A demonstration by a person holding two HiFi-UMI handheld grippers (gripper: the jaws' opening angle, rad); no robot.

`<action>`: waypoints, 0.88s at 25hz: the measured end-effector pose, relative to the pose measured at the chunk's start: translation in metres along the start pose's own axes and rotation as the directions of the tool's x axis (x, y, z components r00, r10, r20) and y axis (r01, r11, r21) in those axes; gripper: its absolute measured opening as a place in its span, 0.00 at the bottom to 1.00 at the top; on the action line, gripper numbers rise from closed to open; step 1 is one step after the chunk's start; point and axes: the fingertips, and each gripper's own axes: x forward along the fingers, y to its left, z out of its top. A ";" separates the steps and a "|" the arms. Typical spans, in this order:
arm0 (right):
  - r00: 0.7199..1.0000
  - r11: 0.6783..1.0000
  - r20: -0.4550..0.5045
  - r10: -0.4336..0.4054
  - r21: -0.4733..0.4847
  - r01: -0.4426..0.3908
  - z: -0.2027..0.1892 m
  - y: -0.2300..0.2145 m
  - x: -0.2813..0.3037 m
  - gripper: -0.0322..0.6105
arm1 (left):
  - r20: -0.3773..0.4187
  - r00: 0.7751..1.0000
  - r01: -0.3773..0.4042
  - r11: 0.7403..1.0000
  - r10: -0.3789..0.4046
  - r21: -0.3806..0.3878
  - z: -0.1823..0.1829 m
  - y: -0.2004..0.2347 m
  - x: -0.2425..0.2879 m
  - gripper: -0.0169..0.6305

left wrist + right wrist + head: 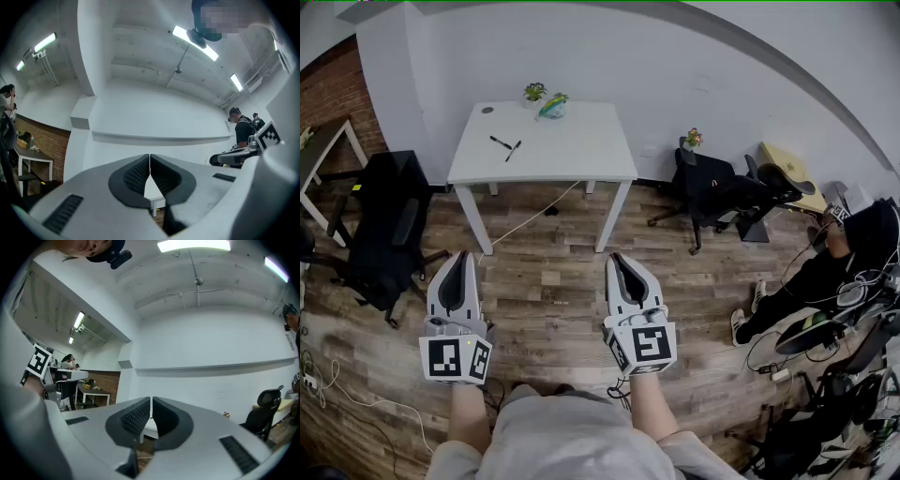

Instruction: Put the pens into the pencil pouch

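Note:
Two dark pens (pixel 506 146) lie on the left part of a white table (pixel 581 155) across the room. A colourful pencil pouch (pixel 552 105) sits at the table's far edge. My left gripper (pixel 460 255) and right gripper (pixel 617 256) hang side by side over the wooden floor, well short of the table. Both are shut with nothing between their jaws, as the left gripper (pixel 150 160) and right gripper (pixel 151 404) views show. Those two views look level toward the far white wall.
A black office chair (pixel 380 225) stands left of the table, and more black chairs (pixel 722 192) to its right. A small potted plant (pixel 534 92) stands by the pouch. A person (pixel 839 267) sits on the floor at the right among cables. A white cable (pixel 534 217) runs under the table.

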 end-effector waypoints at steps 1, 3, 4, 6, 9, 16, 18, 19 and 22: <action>1.000 1.000 0.001 0.000 0.000 0.000 0.000 -0.001 -0.001 0.11 | 0.001 1.000 0.003 1.000 -0.003 0.001 0.000 -0.002 0.000 0.07; 1.000 1.000 0.003 -0.002 -0.001 0.002 0.000 -0.003 -0.002 0.11 | 0.002 1.000 0.008 1.000 -0.008 0.002 -0.001 -0.005 0.001 0.07; 1.000 1.000 0.003 -0.002 -0.002 0.002 -0.001 -0.004 -0.003 0.11 | 0.002 1.000 0.010 1.000 -0.010 0.002 -0.001 -0.007 0.002 0.07; 1.000 1.000 0.002 -0.004 -0.004 0.004 -0.001 -0.006 -0.004 0.11 | 0.001 1.000 0.012 1.000 -0.012 0.002 -0.002 -0.010 0.003 0.07; 1.000 1.000 -0.001 -0.003 -0.004 0.003 -0.004 -0.010 -0.005 0.11 | 0.000 1.000 0.014 1.000 -0.014 0.000 -0.003 -0.014 0.005 0.07; 1.000 1.000 -0.013 -0.002 -0.001 0.002 -0.009 -0.015 -0.004 0.11 | -0.008 1.000 0.016 1.000 -0.016 -0.002 -0.007 -0.020 0.008 0.07; 1.000 1.000 0.006 0.005 -0.001 -0.005 -0.007 -0.016 -0.002 0.11 | -0.010 1.000 0.019 1.000 -0.019 0.000 -0.008 -0.020 0.011 0.07; 1.000 1.000 0.022 0.016 -0.003 -0.016 -0.004 -0.016 -0.001 0.11 | -0.009 1.000 0.021 1.000 -0.021 0.000 -0.009 -0.020 0.014 0.07; 0.998 0.999 0.049 0.046 -0.011 -0.046 -0.002 -0.014 0.010 0.11 | -0.008 1.000 0.030 1.000 -0.030 0.001 -0.014 -0.016 0.025 0.07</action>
